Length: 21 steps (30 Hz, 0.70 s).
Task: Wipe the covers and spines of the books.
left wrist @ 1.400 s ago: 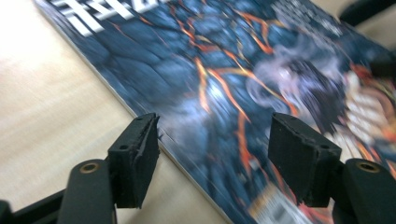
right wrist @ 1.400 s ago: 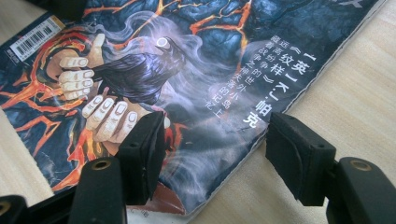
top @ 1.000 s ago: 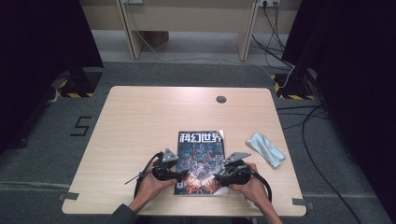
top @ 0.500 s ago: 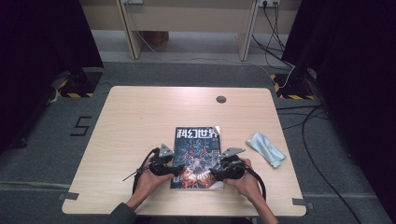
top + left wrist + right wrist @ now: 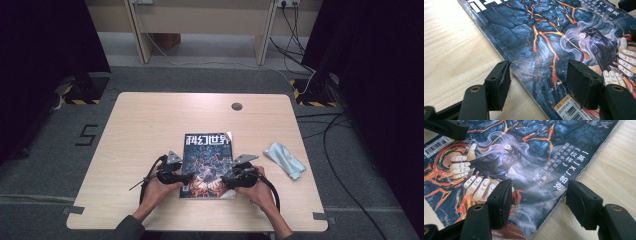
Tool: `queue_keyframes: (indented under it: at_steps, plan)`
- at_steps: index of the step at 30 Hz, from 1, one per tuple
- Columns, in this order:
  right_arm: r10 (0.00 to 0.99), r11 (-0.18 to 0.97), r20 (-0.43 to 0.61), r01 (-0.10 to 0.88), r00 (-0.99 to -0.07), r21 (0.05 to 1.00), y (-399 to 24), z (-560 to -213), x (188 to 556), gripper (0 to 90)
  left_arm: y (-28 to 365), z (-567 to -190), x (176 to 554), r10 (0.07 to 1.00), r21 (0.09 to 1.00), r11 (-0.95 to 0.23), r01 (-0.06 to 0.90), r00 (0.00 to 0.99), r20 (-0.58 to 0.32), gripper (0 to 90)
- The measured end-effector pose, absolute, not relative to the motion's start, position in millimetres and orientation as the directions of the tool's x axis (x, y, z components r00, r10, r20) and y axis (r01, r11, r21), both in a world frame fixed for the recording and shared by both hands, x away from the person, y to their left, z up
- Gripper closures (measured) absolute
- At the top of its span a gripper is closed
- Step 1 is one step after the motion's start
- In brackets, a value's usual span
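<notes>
A magazine [image 5: 207,162] with a dark lava-and-raven cover lies flat near the front of the wooden table [image 5: 150,130]. My left gripper [image 5: 186,178] sits at its left edge, held in a hand. In the left gripper view the left gripper [image 5: 539,75] is open and straddles the magazine's [image 5: 544,37] edge, one jaw over bare wood and the other over the cover. My right gripper [image 5: 224,181] sits at the right edge. In the right gripper view the right gripper [image 5: 539,192] is also open across the magazine's [image 5: 529,152] edge, one jaw on each side.
A crumpled light-blue cloth [image 5: 284,159] lies to the right of the magazine. A round cable hole [image 5: 236,106] sits near the table's far edge. Cables run over the floor at the right, and desk legs stand beyond the table.
The magazine and both grippers have shifted a little to the left and slightly away from the person. Both grippers' jaws stand as wide as before.
</notes>
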State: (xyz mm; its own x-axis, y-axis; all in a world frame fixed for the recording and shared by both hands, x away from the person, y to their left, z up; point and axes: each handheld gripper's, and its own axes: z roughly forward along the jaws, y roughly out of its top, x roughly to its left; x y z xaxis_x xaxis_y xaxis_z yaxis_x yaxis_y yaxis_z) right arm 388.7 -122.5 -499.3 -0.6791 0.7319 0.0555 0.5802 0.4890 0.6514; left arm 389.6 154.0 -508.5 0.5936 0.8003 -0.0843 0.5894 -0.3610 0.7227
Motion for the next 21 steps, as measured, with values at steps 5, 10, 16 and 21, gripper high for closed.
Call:
queue_keyframes:
  at_steps: [5, 10, 16, 21]
  plan:
    - [0.733, 0.489, 0.054, 0.580, -0.678, 0.652, -122, -499, 389, 38.3, 153, -509, 389, 0.804, 0.720, -0.350, 0.599, 0.587, -0.097, 34.9]
    - [0.731, 0.479, 0.073, 0.586, -0.679, 0.653, -124, -499, 390, 37.0, 154, -509, 389, 0.806, 0.724, -0.345, 0.597, 0.584, -0.097, 32.1]
    - [0.743, 0.433, 0.088, 0.577, -0.663, 0.692, -140, -482, 392, 38.9, 158, -503, 384, 0.805, 0.743, -0.299, 0.599, 0.576, -0.141, 26.8]
    - [0.772, 0.414, 0.058, 0.571, -0.633, 0.709, -158, -472, 396, 40.7, 164, -499, 378, 0.798, 0.744, -0.285, 0.605, 0.579, -0.165, 25.6]
